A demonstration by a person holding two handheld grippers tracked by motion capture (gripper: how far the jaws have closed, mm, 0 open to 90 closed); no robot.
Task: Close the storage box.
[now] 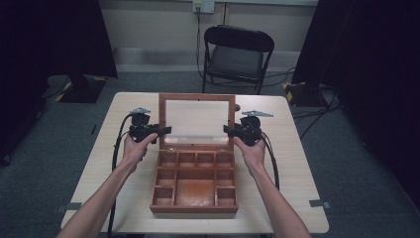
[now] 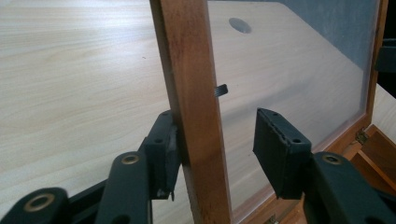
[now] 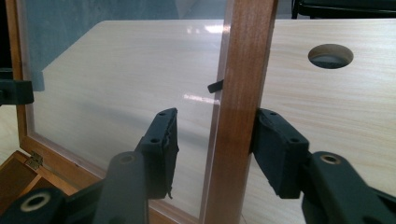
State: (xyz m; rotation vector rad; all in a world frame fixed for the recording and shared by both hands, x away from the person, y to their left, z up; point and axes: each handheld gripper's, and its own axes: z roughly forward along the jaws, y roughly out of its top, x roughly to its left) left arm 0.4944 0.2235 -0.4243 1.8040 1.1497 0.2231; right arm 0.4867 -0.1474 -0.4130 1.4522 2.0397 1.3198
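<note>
A wooden box (image 1: 193, 208) with several empty compartments lies open in the middle of the table. Its lid (image 1: 198, 119), a wooden frame around a clear panel, stands upright at the back. My left gripper (image 1: 166, 130) is at the lid's left edge and my right gripper (image 1: 227, 130) at its right edge. In the left gripper view the open gripper (image 2: 217, 140) straddles the frame bar (image 2: 189, 93); the outer jaw touches the wood and the inner jaw stands off the panel. In the right gripper view the open gripper (image 3: 218, 142) straddles the other bar (image 3: 240, 84) the same way.
The light wooden table (image 1: 133, 109) has a round hole (image 3: 330, 56) behind the lid. A black folding chair (image 1: 237, 54) stands beyond the far edge. Brass hinges (image 3: 33, 160) join the lid to the box. Dark curtains hang on both sides.
</note>
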